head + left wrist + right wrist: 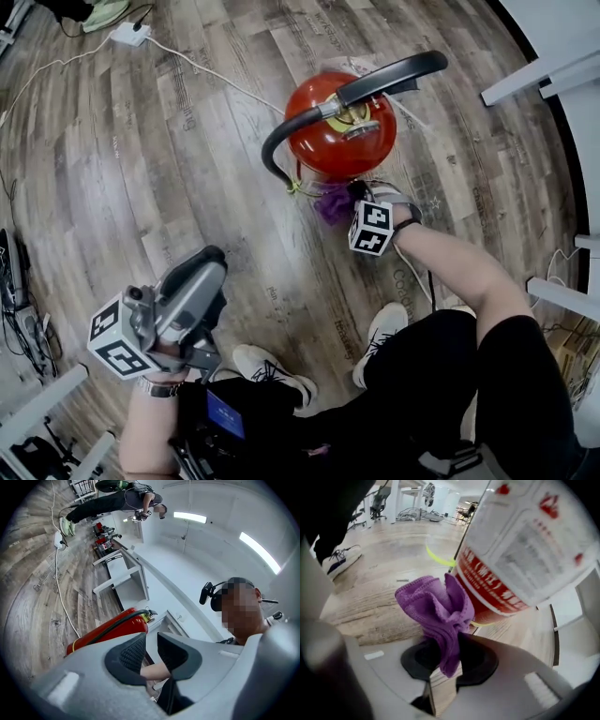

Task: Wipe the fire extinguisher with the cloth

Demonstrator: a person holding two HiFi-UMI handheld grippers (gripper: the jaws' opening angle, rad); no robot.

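The right gripper [449,641] has its two jaws closed narrowly on one purple terry cloth [438,606]. The cloth bunches up above the pads, and a short tail hangs below them. The bunched cloth is low against the side of the one red cylindrical metal fire extinguisher [487,597], just under its white printed label [529,545]. Whether the cloth presses on the red wall or only lies beside it cannot be told.

From the head view, the right gripper [349,199] and the cloth [333,202] are at the near side of the fire extinguisher [339,131]. The extinguisher stands upright on the grey-brown wood-plank floor [141,187], with one black hose [278,141] and one black lever handle [394,75].

The left gripper [151,640] is held well apart from the extinguisher, near the person's body. Its two jaws stand a narrow gap apart with nothing between them. In the head view the left gripper [208,267] points up and away.

Two white shoes [384,336] are planted on the floor between the grippers. One white cable [202,70] runs to one white power strip [129,34].
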